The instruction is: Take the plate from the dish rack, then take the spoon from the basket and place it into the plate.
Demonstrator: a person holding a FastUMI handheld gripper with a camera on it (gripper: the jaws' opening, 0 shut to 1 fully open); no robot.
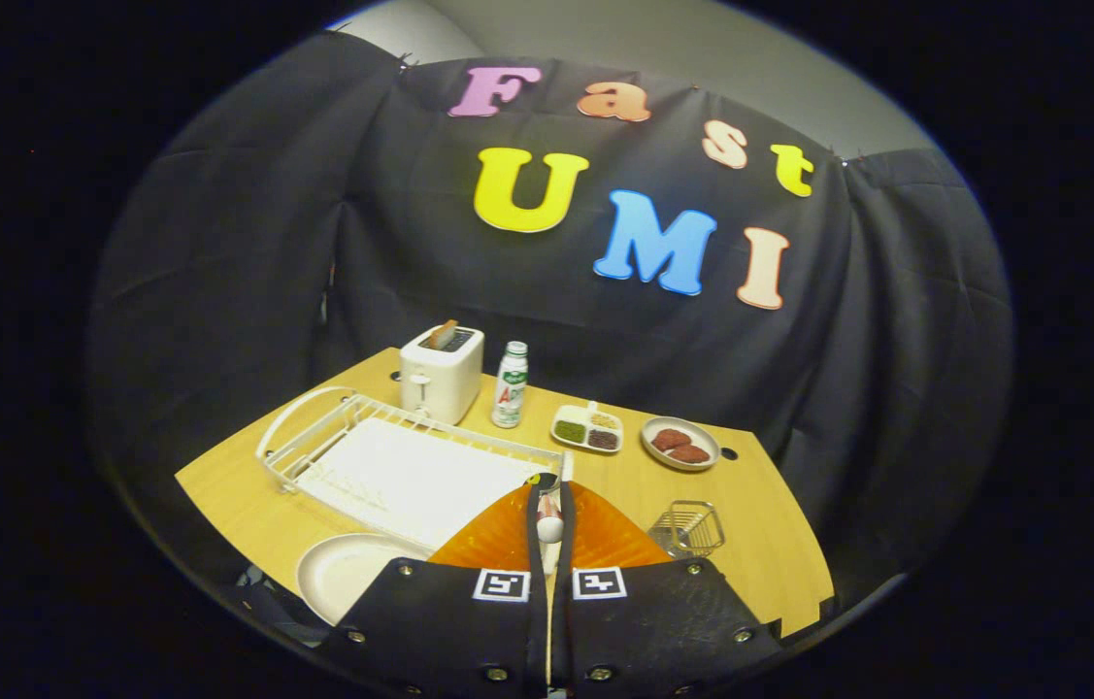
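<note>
My gripper (547, 490) hangs above the wooden table's near side, and its fingers are shut on a small pale spoon (549, 529) that stands up in the narrow gap between them. A white plate (343, 573) lies flat on the table to the left of the fingers, close to the front edge. Behind the plate is the white wire dish rack (391, 456) with its drain tray. The small wire basket (687, 529) sits to the right of the fingers.
At the back of the table (760, 544) stand a white toaster (441, 374) and a drink bottle (510, 385). A divided condiment dish (587, 428) and a small plate of brown food (679, 443) sit to the right of the bottle.
</note>
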